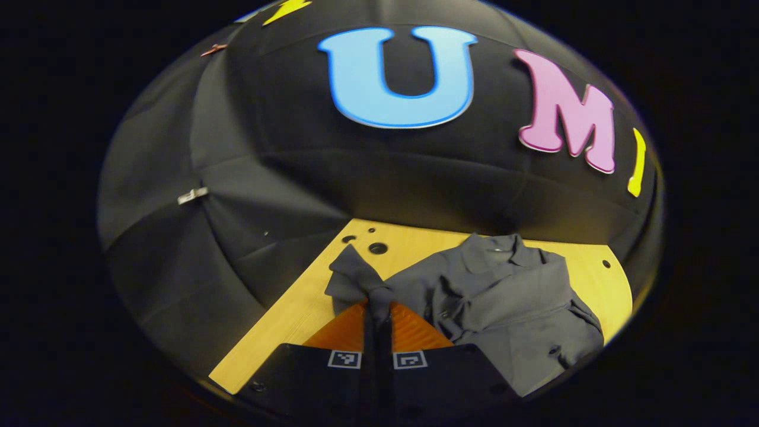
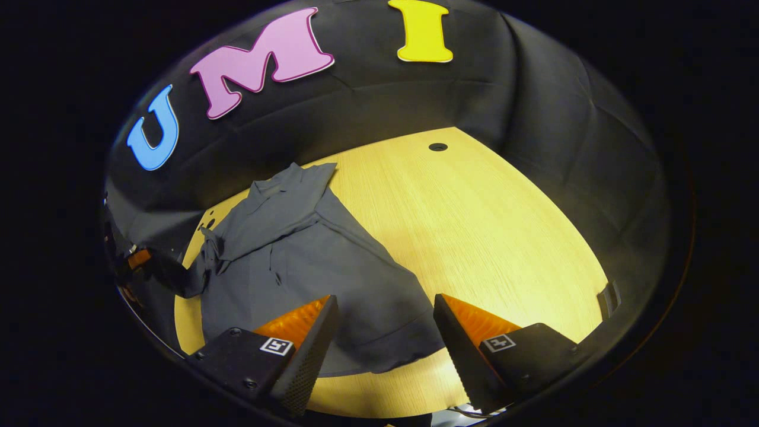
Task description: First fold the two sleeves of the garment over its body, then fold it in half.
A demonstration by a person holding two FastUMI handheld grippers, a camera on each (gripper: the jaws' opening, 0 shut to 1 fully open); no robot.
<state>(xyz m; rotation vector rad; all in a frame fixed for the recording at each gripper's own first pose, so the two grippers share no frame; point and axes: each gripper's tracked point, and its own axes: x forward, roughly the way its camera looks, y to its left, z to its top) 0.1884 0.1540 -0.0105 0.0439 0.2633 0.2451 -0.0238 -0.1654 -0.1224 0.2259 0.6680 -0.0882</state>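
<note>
Garment: we see a grey shirt (image 2: 308, 261) lying on the wooden worktop (image 2: 474, 225), collar toward the booth wall, hem nearest the right tongs.
Left tongs: in the left gripper view the left tongs (image 1: 378, 314) are closed, both fingers pinching the cuff end of one sleeve (image 1: 356, 279), which stands up bunched above the fingertips.
Right tongs: in the right gripper view the right tongs (image 2: 385, 314) are spread wide with nothing between the fingers, hovering over the shirt's hem.
Right gripper view adds: the whole body of the shirt laid fairly flat, the far sleeve drawn out to the worktop's edge, where we make out the left tongs (image 2: 139, 259) holding it.
Left gripper view adds: the collar (image 1: 495, 243) close up, and the other sleeve (image 1: 522, 290) already lying across the shirt's body.
</note>
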